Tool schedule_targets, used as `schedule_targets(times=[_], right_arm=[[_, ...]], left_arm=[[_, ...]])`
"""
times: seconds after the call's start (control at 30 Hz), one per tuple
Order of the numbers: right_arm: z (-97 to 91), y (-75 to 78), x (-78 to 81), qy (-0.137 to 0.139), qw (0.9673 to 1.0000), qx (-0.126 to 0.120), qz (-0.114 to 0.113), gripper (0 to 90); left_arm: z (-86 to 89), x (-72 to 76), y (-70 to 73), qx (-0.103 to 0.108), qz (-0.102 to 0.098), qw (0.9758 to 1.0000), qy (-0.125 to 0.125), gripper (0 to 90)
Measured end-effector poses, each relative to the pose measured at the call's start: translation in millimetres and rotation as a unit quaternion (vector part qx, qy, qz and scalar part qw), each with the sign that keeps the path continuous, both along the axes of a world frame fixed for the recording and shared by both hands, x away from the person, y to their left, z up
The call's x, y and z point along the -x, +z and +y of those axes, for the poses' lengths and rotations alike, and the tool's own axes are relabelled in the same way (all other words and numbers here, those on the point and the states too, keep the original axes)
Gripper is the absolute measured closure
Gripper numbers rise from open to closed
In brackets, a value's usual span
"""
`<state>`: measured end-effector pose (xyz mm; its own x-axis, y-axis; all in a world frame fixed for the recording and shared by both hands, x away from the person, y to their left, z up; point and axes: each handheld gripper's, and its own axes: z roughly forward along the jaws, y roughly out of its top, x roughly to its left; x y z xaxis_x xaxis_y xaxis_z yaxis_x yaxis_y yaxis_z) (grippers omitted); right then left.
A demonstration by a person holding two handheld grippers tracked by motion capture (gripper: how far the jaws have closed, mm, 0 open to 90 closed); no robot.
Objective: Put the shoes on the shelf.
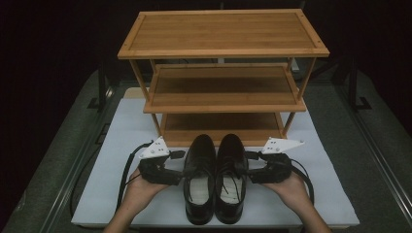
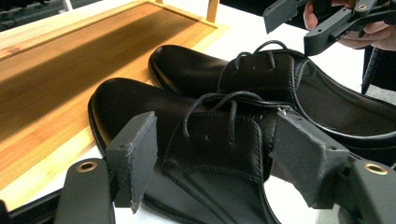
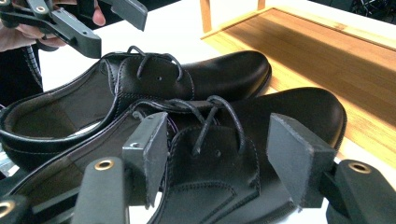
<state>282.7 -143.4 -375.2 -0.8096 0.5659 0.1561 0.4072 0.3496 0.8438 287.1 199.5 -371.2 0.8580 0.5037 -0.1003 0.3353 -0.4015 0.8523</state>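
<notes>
I had each hand-held gripper — left (image 1: 176, 165), right (image 1: 253, 165) — flanking its shoe (image 1: 199, 177) (image 1: 230, 177) at the laces, jaws part-open and holding nothing, toes toward the shoe rack (image 1: 221, 136).

Black glossy shoes (image 1: 214, 177), pale insoles; honey-brown wooden rack (image 1: 223, 34); white mat (image 1: 121, 131); black fingers (image 2: 135, 154).

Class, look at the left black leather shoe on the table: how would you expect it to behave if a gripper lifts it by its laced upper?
The left shoe looks fairly stiff: its sides hold shape unaided. The polished toe gleams, so pads may slip there. Its loose laces would probably flop and could snag.
</notes>
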Motion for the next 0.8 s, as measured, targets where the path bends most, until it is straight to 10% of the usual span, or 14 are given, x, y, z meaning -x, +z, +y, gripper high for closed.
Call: schedule_targets(times=[0.33, 0.57, 0.8], right_arm=[[6.8, -3.6, -1.1, -0.002, 0.9999, 0.009, 0.006, 39.9], [8.2, -5.1, 0.3, 0.01, 0.9999, 0.008, 0.01, 49.1], [14.5, -10.0, 4.7, 0.018, 0.999, 0.042, 0.005, 53.0]], left_arm=[[-6.1, -0.4, -7.1, -0.006, 0.003, 1.0, -0.005, 35.4], [-8.0, 1.6, -9.4, 0.001, 0.013, 0.9992, -0.038, 62.7], [-8.1, 3.8, -13.5, -0.017, 0.007, 0.9992, -0.035, 57.3]])
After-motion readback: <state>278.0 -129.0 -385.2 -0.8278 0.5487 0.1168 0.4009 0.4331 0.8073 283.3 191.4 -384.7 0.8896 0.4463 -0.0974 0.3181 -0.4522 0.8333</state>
